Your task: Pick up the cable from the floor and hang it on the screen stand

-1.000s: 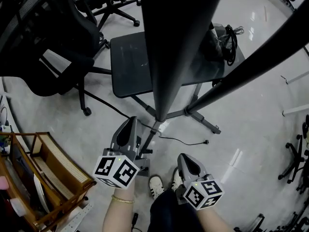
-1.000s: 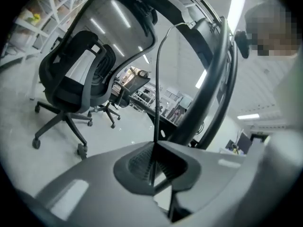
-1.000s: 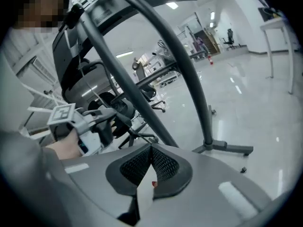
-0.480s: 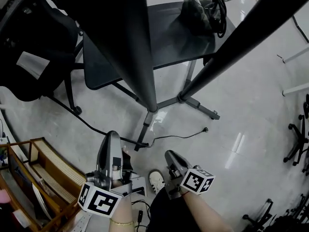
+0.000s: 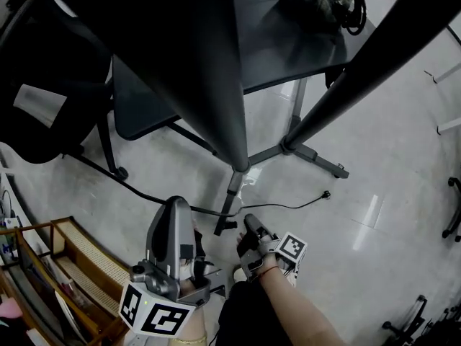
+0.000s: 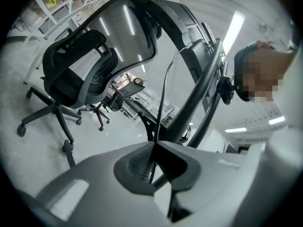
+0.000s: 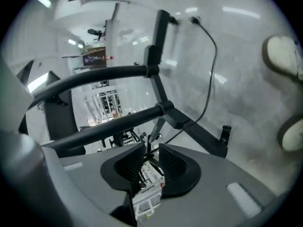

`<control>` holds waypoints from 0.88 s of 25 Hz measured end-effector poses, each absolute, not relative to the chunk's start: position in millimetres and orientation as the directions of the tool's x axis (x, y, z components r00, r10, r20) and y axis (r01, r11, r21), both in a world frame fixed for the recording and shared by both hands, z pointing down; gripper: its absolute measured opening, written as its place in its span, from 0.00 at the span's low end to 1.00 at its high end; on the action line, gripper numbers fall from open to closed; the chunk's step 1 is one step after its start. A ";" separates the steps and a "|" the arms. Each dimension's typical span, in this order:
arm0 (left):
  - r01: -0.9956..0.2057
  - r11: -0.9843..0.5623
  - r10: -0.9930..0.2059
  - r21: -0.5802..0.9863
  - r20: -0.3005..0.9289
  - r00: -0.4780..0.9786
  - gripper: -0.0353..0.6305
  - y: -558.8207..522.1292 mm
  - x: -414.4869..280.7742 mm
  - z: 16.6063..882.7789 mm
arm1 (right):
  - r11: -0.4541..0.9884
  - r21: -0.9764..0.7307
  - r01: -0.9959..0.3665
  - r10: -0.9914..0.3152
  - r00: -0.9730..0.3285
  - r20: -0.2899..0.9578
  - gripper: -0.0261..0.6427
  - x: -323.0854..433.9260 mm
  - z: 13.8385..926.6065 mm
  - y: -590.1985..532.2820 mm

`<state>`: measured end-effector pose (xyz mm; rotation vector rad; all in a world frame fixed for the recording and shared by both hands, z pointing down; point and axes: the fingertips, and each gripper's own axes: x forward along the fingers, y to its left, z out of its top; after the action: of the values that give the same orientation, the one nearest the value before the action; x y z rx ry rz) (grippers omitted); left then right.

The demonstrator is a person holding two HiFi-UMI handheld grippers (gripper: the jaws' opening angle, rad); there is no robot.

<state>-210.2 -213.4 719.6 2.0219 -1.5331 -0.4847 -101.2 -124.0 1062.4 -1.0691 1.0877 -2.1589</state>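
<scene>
My left gripper (image 5: 176,202) is clamped shut on the cable (image 5: 288,206). In the left gripper view the thin black line rises straight out of the closed pads toward 12 o'clock. My right gripper (image 5: 247,220) sits just beside it at 3 o'clock, tilted down at the floor (image 5: 374,121). Its jaws have just been opening and now stand moderately apart. In the right gripper view a thin dark strand seems to run into the gap, but the pads do not press on it.

The rest of the cable lies on the floor by the foot of the screen stand (image 5: 317,158). From my grippers its free run stretches out between 2 and 3 o'clock and ends in a small plug (image 5: 325,193). The other run trails off between 9 and 10 o'clock, under the chair (image 5: 43,85).

I judge it light, thin and limp. It has no stiffness to hold a shape, so it will sag and swing from wherever I pinch it. It is also narrow enough to slip through jaws that are not fully closed. The best second hold looks to be on the free run, a little way toward the plug, so a loop hangs between my two grippers
</scene>
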 end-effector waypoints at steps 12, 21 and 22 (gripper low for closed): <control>-0.766 -0.249 -0.953 0.593 -0.009 0.303 0.07 -219.7 -223.6 724.4 | -0.503 -0.661 0.557 -0.860 -0.398 0.319 0.27 -116.6 1109.5 -166.1; -0.773 -0.254 -0.951 0.581 -0.006 0.309 0.07 -219.6 -219.1 723.7 | -0.620 -0.604 0.501 -0.777 -0.500 0.382 0.27 -132.1 1119.9 -146.0; -0.773 -0.255 -0.951 0.581 -0.005 0.310 0.07 -219.7 -218.3 724.0 | -0.609 -0.602 0.516 -0.786 -0.494 0.372 0.27 -131.5 1119.7 -147.4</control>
<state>-218.3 -219.7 724.0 2.1048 -1.5245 -0.4943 -131.5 -147.4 1119.7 -0.8132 0.5360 -2.1316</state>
